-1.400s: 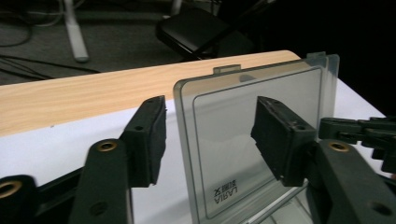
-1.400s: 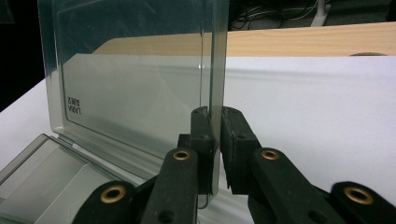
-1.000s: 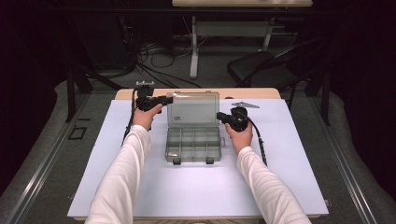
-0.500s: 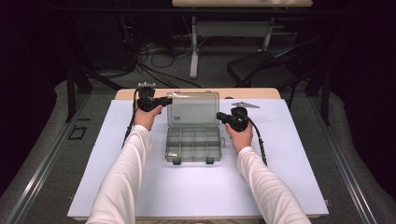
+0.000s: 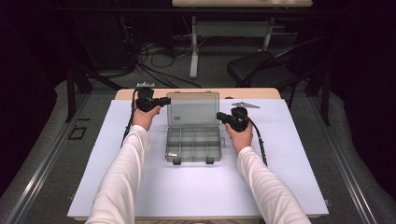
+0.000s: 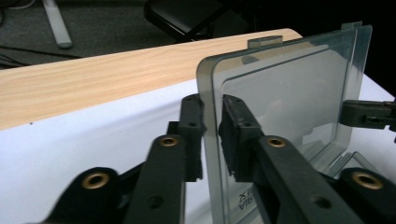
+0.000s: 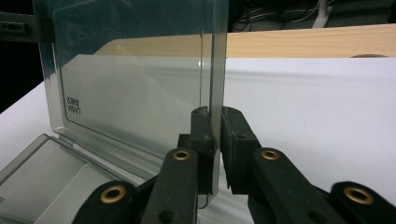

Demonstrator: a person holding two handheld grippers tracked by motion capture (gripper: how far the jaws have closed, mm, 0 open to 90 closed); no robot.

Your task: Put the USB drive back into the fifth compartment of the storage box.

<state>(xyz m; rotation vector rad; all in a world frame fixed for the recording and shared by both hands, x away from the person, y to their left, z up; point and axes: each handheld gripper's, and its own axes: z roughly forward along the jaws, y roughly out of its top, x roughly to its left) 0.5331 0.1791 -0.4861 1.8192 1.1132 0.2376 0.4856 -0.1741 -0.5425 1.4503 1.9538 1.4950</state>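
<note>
Two grippers work on one clear plastic organiser box (image 5: 193,138) that sits near the middle of the white mat (image 5: 299,163) on the counter (image 5: 126,94). Its single lid (image 5: 193,108) stands raised, roughly upright, at the far side of the tray.

Left gripper (image 5: 164,101): in the left gripper view its jaws have just been closing, with the lid's side edge (image 6: 211,116) between them; one pad lies against the plastic, while the other looks a hair off it, so a full pinch cannot be told.

Right gripper (image 5: 220,116): in the right gripper view its jaws stand nearly together, clamped on the lid's opposite side edge (image 7: 215,70), both pads pressed against the thin wall.

One tray (image 5: 193,144) lies flat below the lid, divided into many small compartments in three rows; the exact number is hard to read. Two dark latches (image 5: 177,161) sit on its near edge. One black chair (image 5: 275,65) stands beyond the counter, with cables (image 5: 154,56) on the floor.
</note>
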